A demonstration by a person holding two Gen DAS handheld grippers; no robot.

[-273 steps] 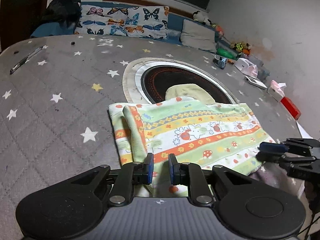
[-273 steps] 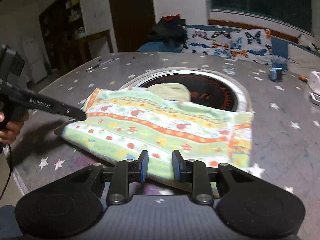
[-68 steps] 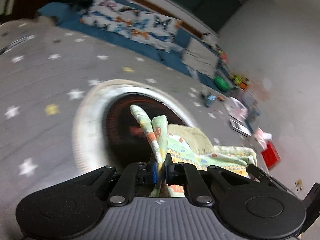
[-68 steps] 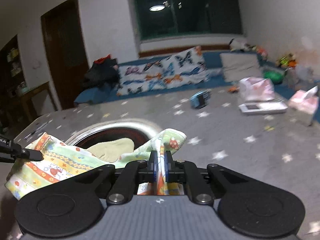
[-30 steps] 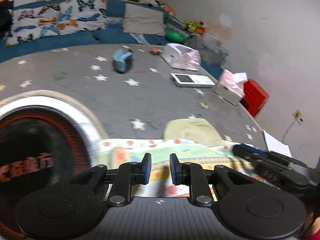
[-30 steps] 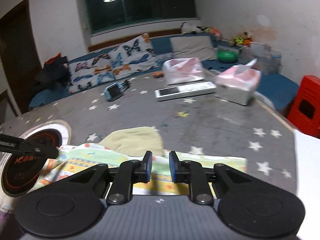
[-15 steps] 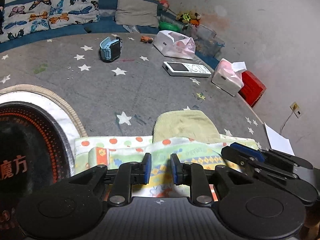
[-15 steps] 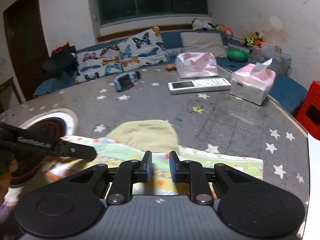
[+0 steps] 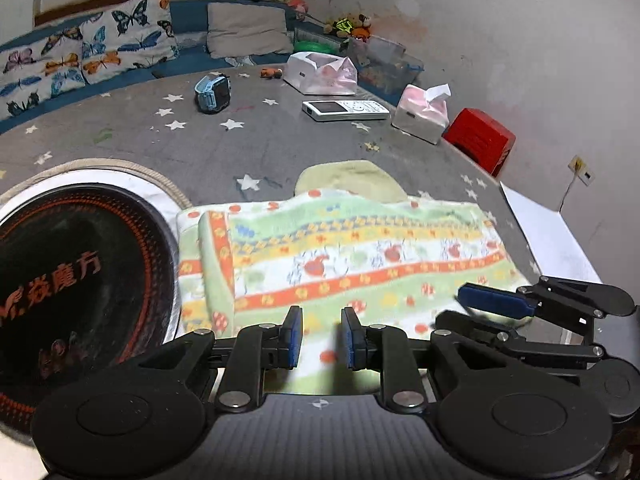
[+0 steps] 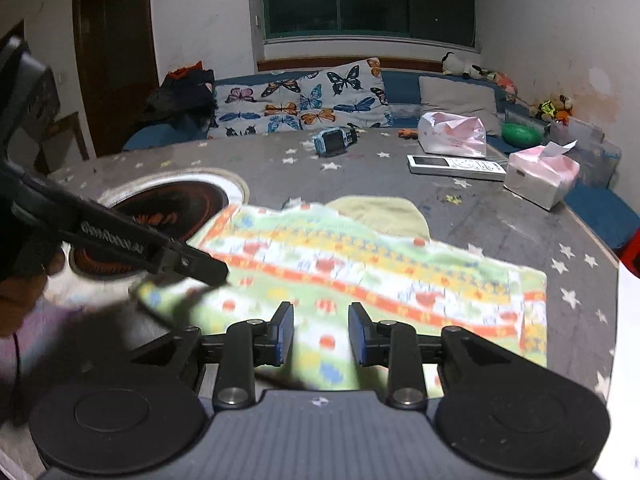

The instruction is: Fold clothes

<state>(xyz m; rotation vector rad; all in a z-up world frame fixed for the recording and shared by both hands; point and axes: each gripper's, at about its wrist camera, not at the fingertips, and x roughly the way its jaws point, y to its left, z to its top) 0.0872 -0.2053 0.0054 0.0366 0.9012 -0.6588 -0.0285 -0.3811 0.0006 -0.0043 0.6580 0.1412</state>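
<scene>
A folded patterned garment, green, yellow and orange stripes with mushrooms, lies flat on the grey starred table; it also shows in the right wrist view. A pale yellow-green cloth pokes out from under its far edge. My left gripper is open and empty over the garment's near edge. My right gripper is open and empty, also over the near edge. The right gripper shows in the left wrist view at the garment's right corner. The left gripper shows in the right wrist view at the left corner.
A round black induction plate is set in the table left of the garment. On the far side lie a blue toy watch, a white remote, a tissue box and a pink bag. White paper lies at the right edge.
Both grippers have let go of the garment and opened. They have drawn back toward its near edge, so more of the flat folded garment shows.
</scene>
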